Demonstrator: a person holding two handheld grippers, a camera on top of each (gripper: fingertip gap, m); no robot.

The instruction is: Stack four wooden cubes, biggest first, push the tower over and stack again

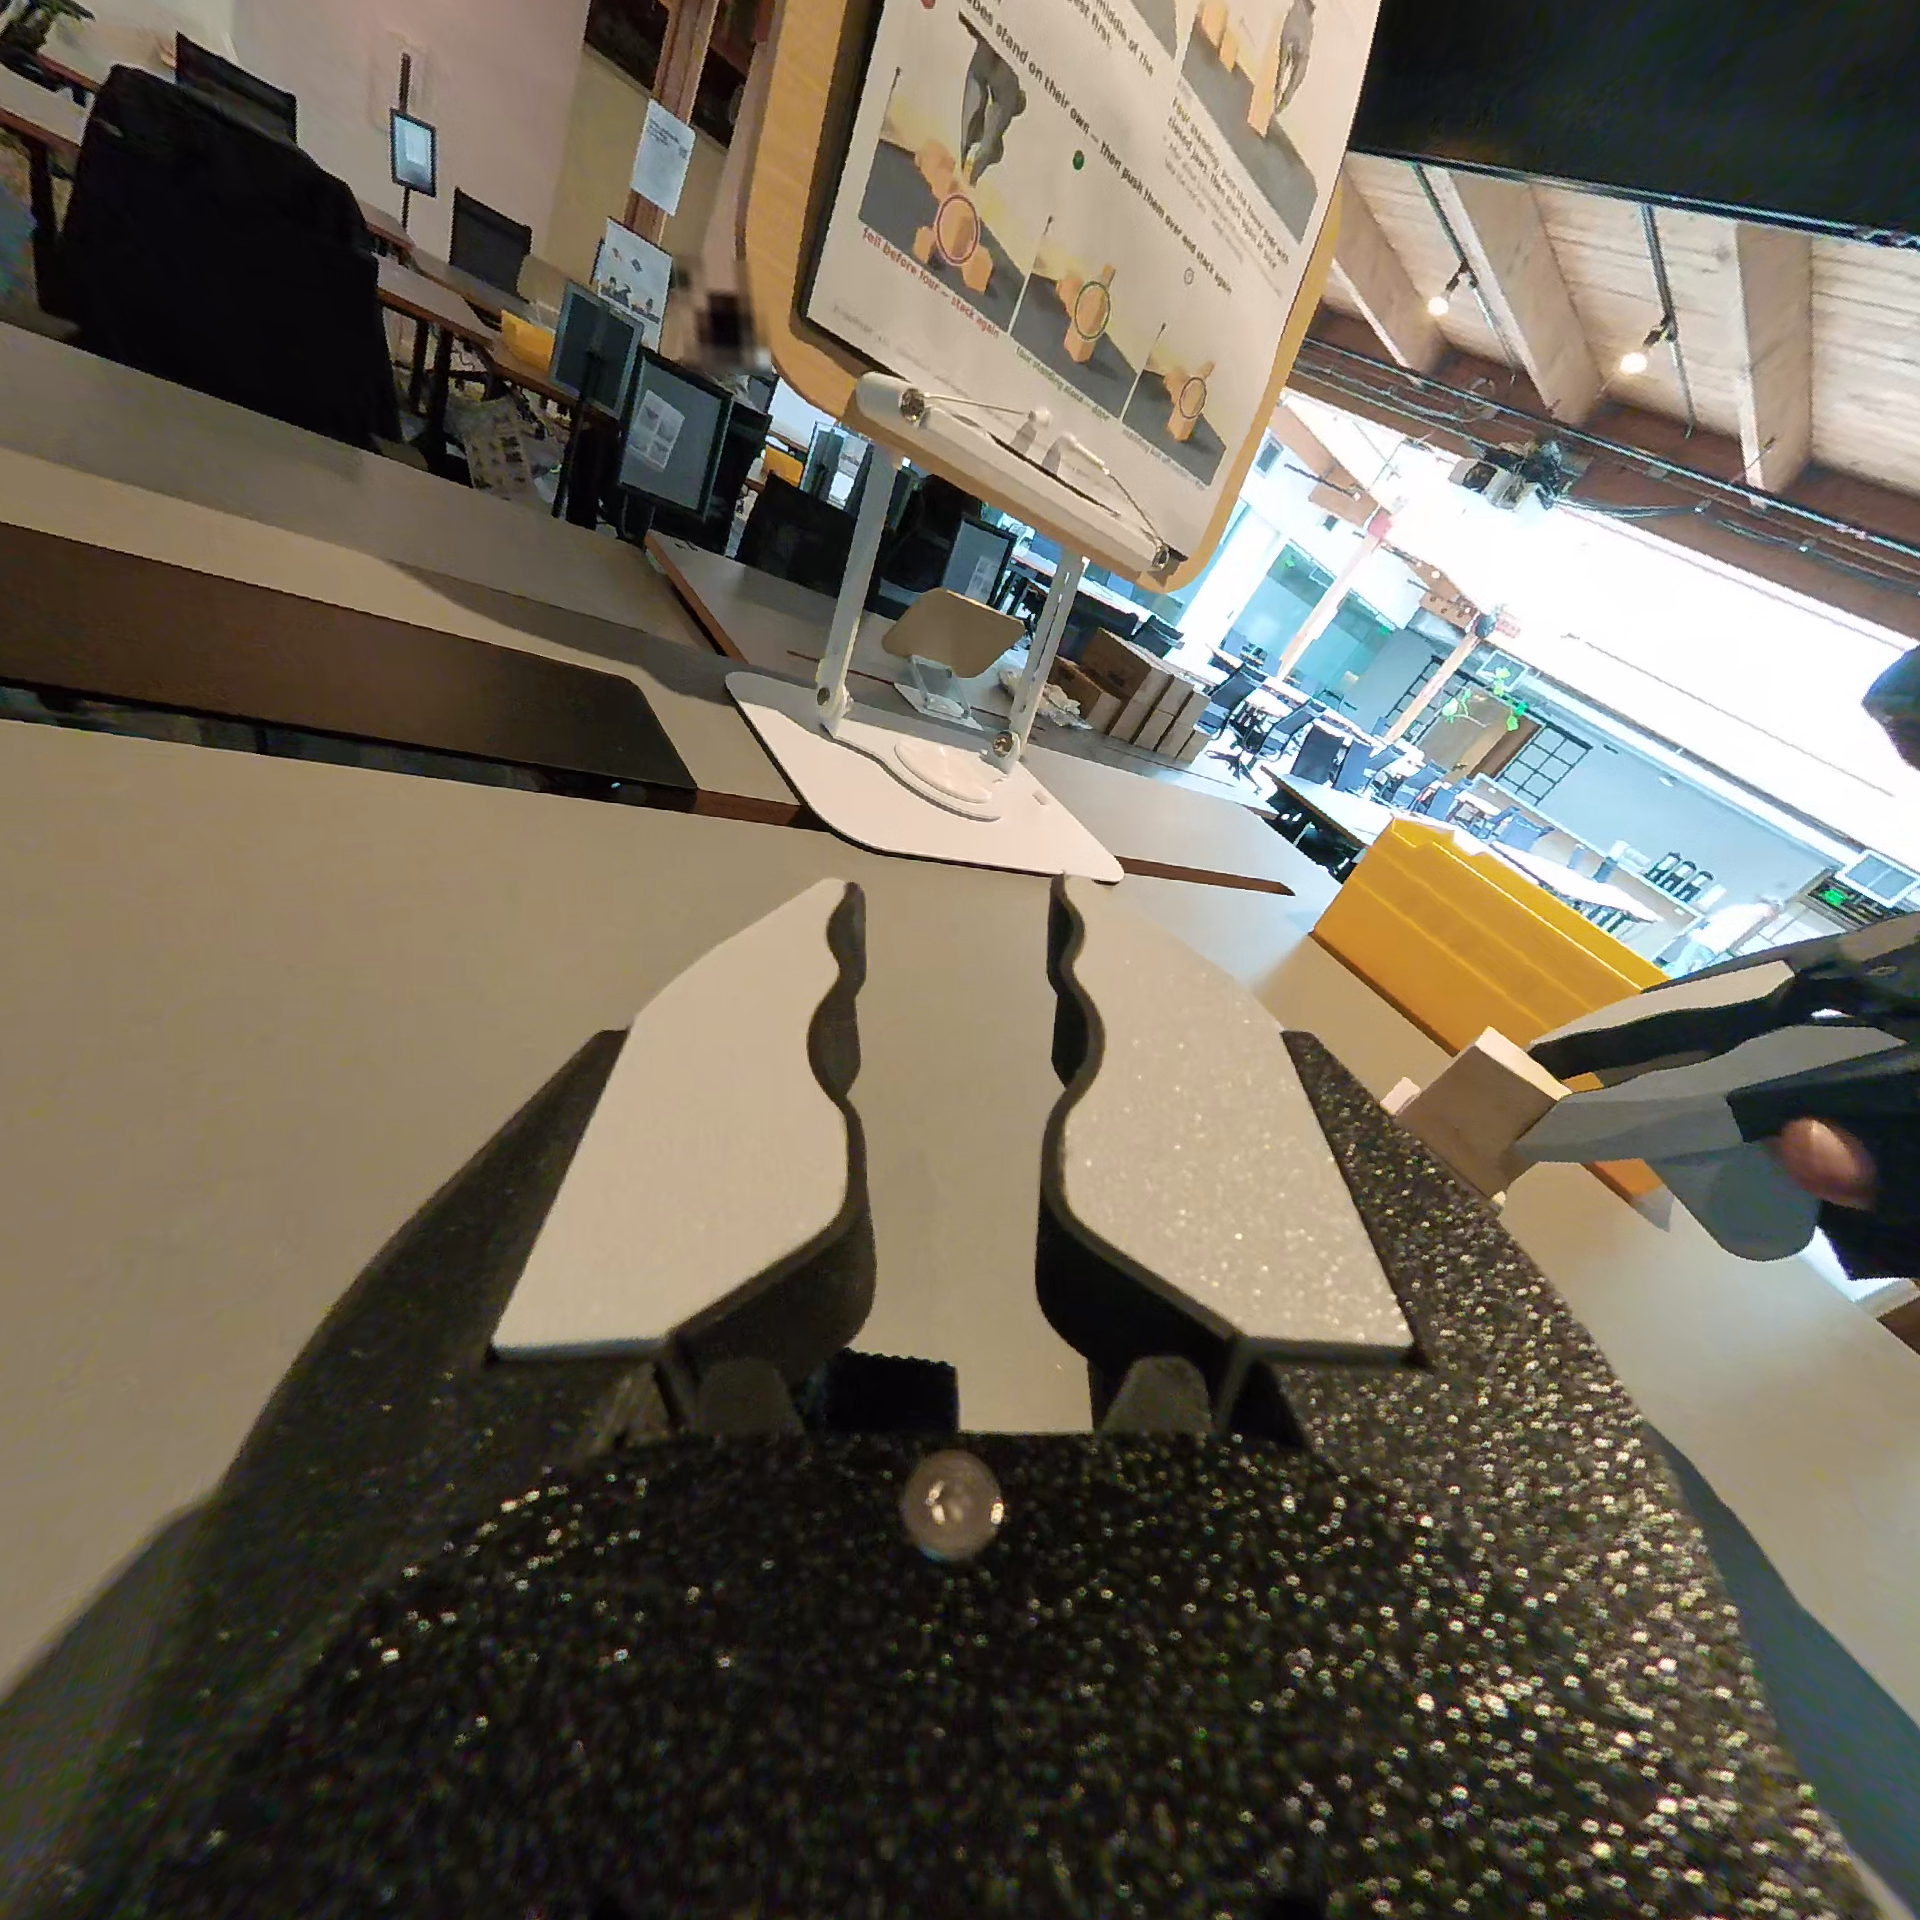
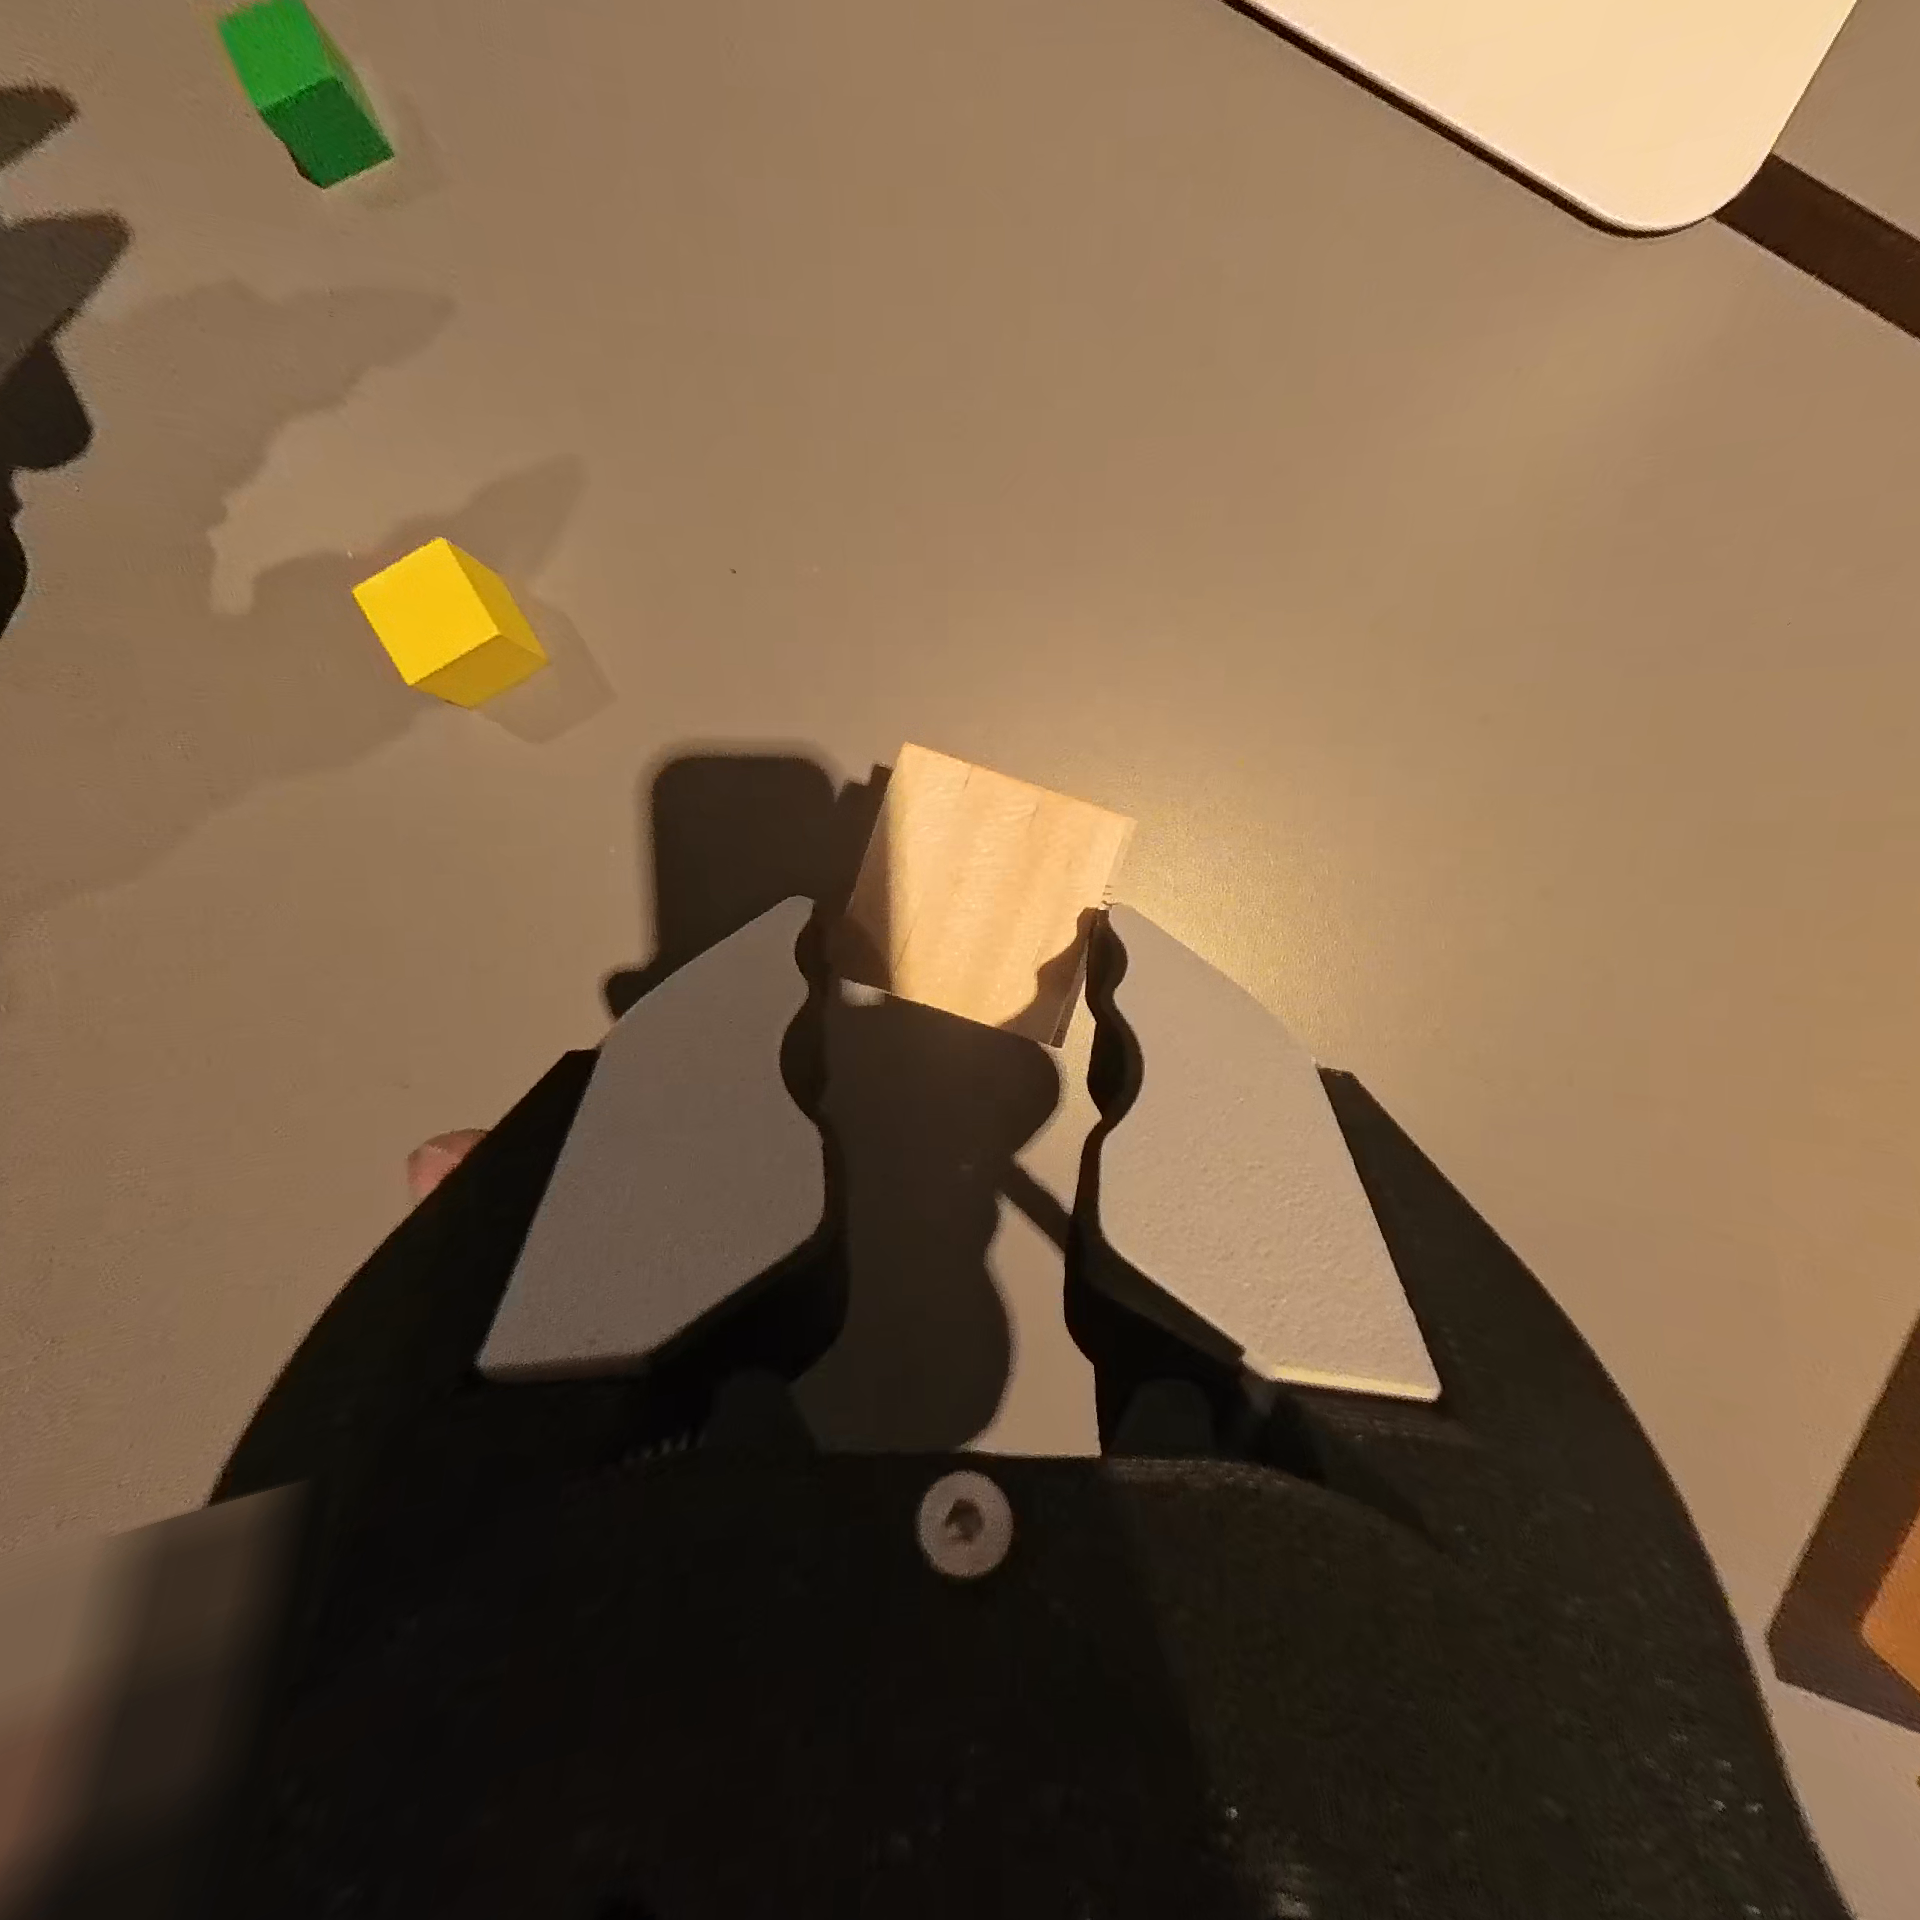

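Observation:
My right gripper [image 2: 956, 920] is shut on a plain light wooden cube [image 2: 987, 883], pinched between its fingertips over the grey table [image 2: 1351, 623]. The left wrist view shows the same gripper [image 1: 1538, 1101] at the right edge, holding that cube [image 1: 1475, 1117] off the tabletop. A small yellow cube [image 2: 447, 623] lies on the table to the left of it, and a green cube [image 2: 307, 94] lies farther off at the top left. My left gripper [image 1: 956, 904] is open and empty, low over the table [image 1: 312, 935], pointing at the stand.
A white stand base [image 1: 935, 821] carrying a board with a printed sheet [image 1: 1070, 177] stands ahead; its corner shows in the right wrist view [image 2: 1558, 94]. A yellow bin [image 1: 1455, 956] sits beyond the table's right edge. A brown object [image 2: 1870, 1600] lies at the lower right. The gap from one gripper's tips to the other's is roughly 25 cm. The brown object [image 2: 1870, 1600] sits 30 cm or so from the ends of my right fingers.

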